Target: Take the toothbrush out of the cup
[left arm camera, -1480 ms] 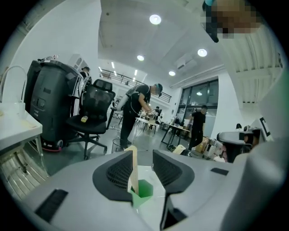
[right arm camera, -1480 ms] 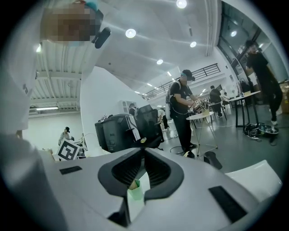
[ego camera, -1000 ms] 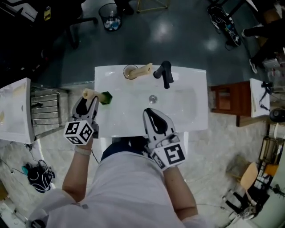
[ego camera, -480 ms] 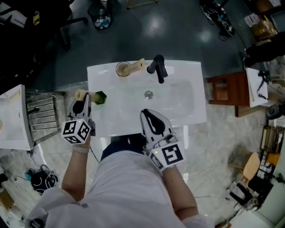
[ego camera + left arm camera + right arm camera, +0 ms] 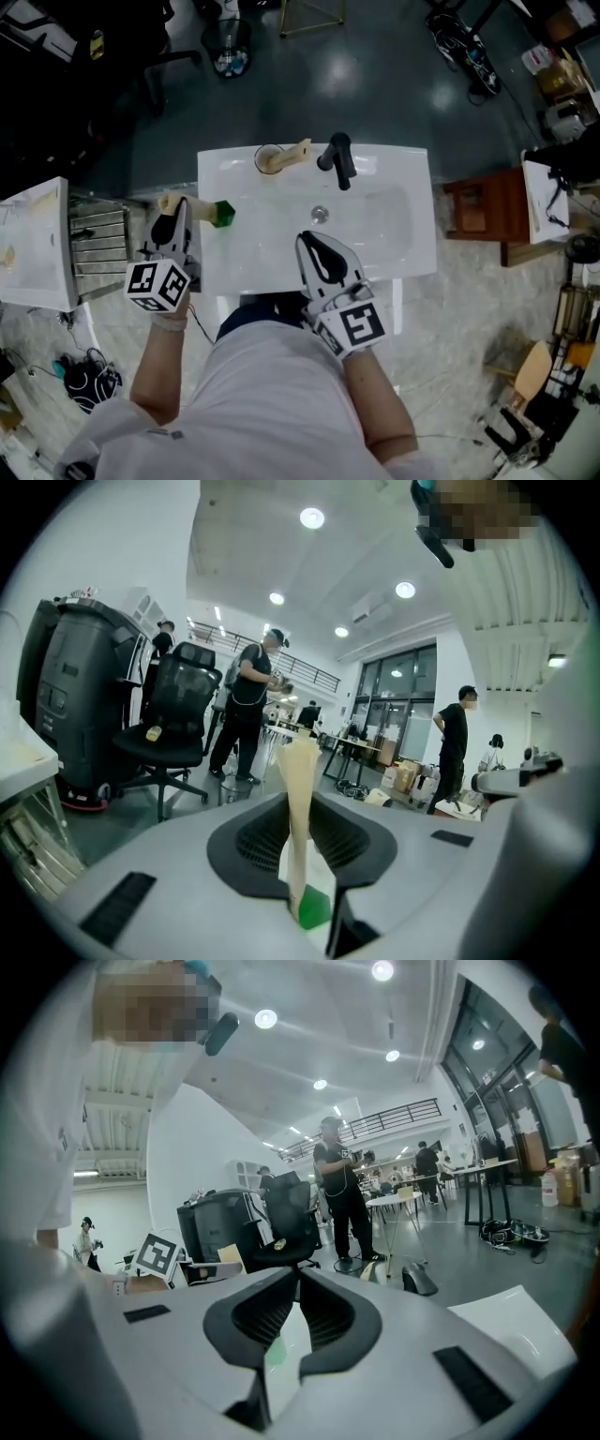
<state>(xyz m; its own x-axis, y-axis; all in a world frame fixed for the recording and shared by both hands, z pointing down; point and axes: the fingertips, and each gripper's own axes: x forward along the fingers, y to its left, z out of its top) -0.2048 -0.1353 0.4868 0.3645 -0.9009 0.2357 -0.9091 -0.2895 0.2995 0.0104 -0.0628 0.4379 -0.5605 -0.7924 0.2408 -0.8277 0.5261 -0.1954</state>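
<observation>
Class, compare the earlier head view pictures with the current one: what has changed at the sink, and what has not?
The left gripper has just been closing its jaws onto the beige toothbrush and has raised it, so its top now shows further from the green cup. Unchanged: the green cup on the sink, the right gripper shut and empty, the black faucet.

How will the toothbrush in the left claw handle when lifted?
The toothbrush looks slim and rigid, so probably light, no flopping. The left claw, jaws just closed further, pinches it narrowly; its long free end might pivot.
</observation>
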